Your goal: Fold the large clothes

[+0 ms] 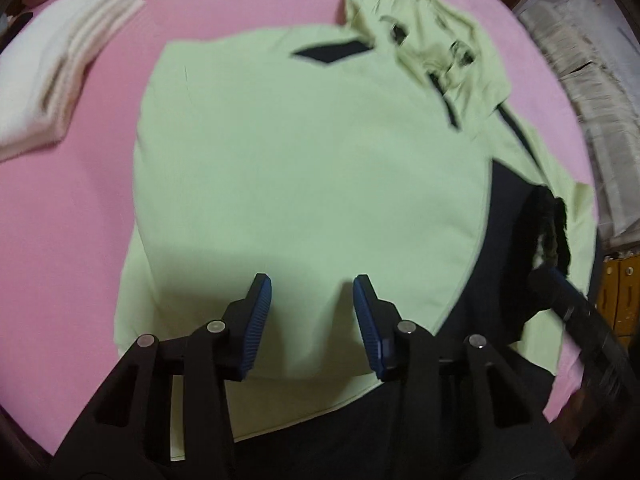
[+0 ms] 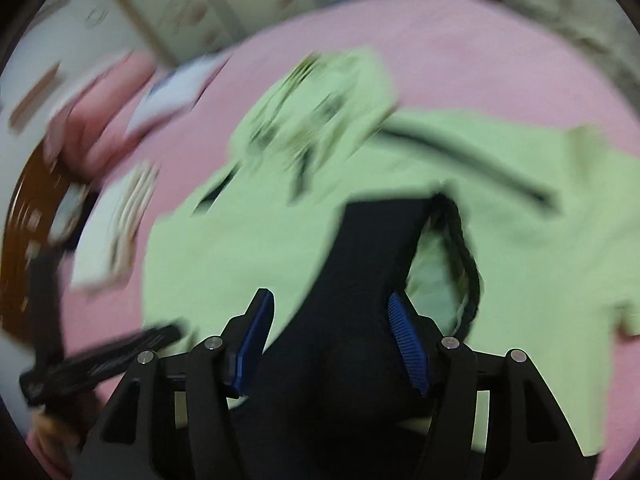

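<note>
On a pink bed sheet (image 1: 100,208), in the left wrist view, lies a light green jacket (image 1: 304,168) with dark navy parts. Its back is spread flat and fills the middle of the picture. The hood (image 1: 432,28) is crumpled at the far end, toward the upper right. A navy panel (image 1: 508,240) runs along the right side of the jacket, and beside it there is a dark fuzzy edge. The left gripper (image 1: 312,320) points down over the near part of the green cloth. Its two blue pads (image 1: 256,328) stand apart, with only flat cloth seen between them; they do not pinch anything. At the upper left, well apart from the jacket, a stack of folded white cloth (image 1: 64,64) rests on the sheet. At the right edge a black part of the other tool (image 1: 580,320) comes into the picture.

In the right wrist view, which is much blurred, the same green jacket (image 2: 520,240) lies across the pink sheet (image 2: 460,52). A navy piece of the jacket (image 2: 360,280) lies between the blue pads (image 2: 408,344) of the right gripper (image 2: 332,340). The pads stand wide apart and do not press on the cloth. A dark cord or trim (image 2: 468,264) curves just to the right of the navy piece. The hood (image 2: 320,112) is a blurred shape further away. At the left, the white stack (image 2: 120,216) is seen near the jacket's edge.
</note>
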A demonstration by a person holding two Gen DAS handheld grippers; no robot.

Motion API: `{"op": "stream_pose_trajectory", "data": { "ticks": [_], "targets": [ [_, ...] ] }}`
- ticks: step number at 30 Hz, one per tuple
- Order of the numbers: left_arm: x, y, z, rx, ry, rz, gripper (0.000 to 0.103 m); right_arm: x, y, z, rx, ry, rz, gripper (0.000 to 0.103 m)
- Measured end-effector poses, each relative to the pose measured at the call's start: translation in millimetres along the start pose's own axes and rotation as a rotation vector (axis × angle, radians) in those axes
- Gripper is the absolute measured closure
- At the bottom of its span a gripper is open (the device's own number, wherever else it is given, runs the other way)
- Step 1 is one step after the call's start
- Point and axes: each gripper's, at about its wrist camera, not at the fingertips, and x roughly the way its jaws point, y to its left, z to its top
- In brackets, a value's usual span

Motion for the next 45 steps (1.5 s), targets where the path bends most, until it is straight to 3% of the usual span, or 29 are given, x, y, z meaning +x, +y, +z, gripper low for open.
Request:
{"op": "stream_pose_trajectory", "data": {
  "ticks": [2, 4, 7, 9, 12, 15, 19, 21, 24, 26, 27, 30, 31, 33, 35, 36, 38, 41, 42, 44, 45],
  "targets": [
    [6, 0, 0, 0.007, 0.007, 0.001, 0.064, 0, 16, -12, -0.03, -0.014, -0.003, 0.046],
    [12, -1, 0, 0.023, 0.018, 0.008, 0.064, 3, 27, -26, -0.05, 0.024, 0.072, 0.049],
    [17, -1, -1, 0.033, 0.029, 0.016, 0.064, 24, 37, -40, -0.048, 0.104, 0.13, 0.069],
    [17, 1, 0, 0.039, 0.024, 0.022, 0.066, 34, 37, -47, -0.055, 0.132, 0.116, 0.074],
    [15, 10, 5, 0.037, 0.007, 0.044, 0.069, 29, 9, -50, -0.032, 0.066, -0.042, 0.075],
    [11, 23, 9, 0.029, -0.024, 0.077, 0.07, 17, -51, -43, 0.12, -0.021, -0.157, 0.083],
    [2, 44, 13, 0.02, -0.079, 0.24, 0.07, -23, -140, -49, 0.285, -0.116, -0.423, 0.087],
    [-4, 50, 17, 0.005, -0.09, 0.236, 0.07, -40, -171, -47, 0.352, -0.121, -0.522, 0.088],
    [-20, 49, 26, -0.009, -0.13, 0.043, 0.07, -69, -184, -45, 0.4, -0.208, -0.359, 0.088],
    [-17, 40, 36, 0.004, -0.115, -0.066, 0.07, -67, -164, -34, 0.345, -0.251, -0.248, 0.088],
    [-9, 31, 43, 0.012, -0.091, -0.099, 0.07, -60, -152, -30, 0.307, -0.239, -0.153, 0.088],
    [14, 14, 61, 0.026, -0.041, -0.057, 0.07, -19, -117, -21, 0.241, -0.118, 0.087, 0.088],
    [20, 8, 68, 0.035, -0.043, -0.03, 0.07, -2, -105, -16, 0.221, -0.082, 0.124, 0.088],
    [28, -1, 77, 0.036, -0.066, 0.004, 0.07, 35, -82, -8, 0.125, -0.006, 0.098, 0.088],
    [34, -3, 83, 0.031, -0.078, 0.051, 0.07, 55, -71, 3, 0.037, -0.007, 0.002, 0.088],
    [36, -3, 85, 0.028, -0.091, 0.07, 0.07, 57, -75, 4, 0.017, -0.019, -0.033, 0.088],
    [36, -1, 91, 0.029, -0.13, 0.102, 0.082, 60, -87, 12, 0.011, -0.05, -0.092, 0.088],
    [33, 14, 99, -0.026, -0.15, 0.199, 0.093, 33, -144, 12, -0.006, -0.091, -0.338, 0.088],
    [31, 18, 99, -0.05, -0.151, 0.222, 0.096, 21, -167, 8, -0.008, -0.107, -0.333, 0.093],
    [19, 23, 95, -0.132, -0.183, 0.237, 0.096, -6, -208, -1, 0.045, -0.105, -0.139, 0.098],
    [11, 22, 89, -0.155, -0.201, 0.235, 0.096, -17, -223, -7, 0.065, -0.103, -0.082, 0.098]
  ]
}}
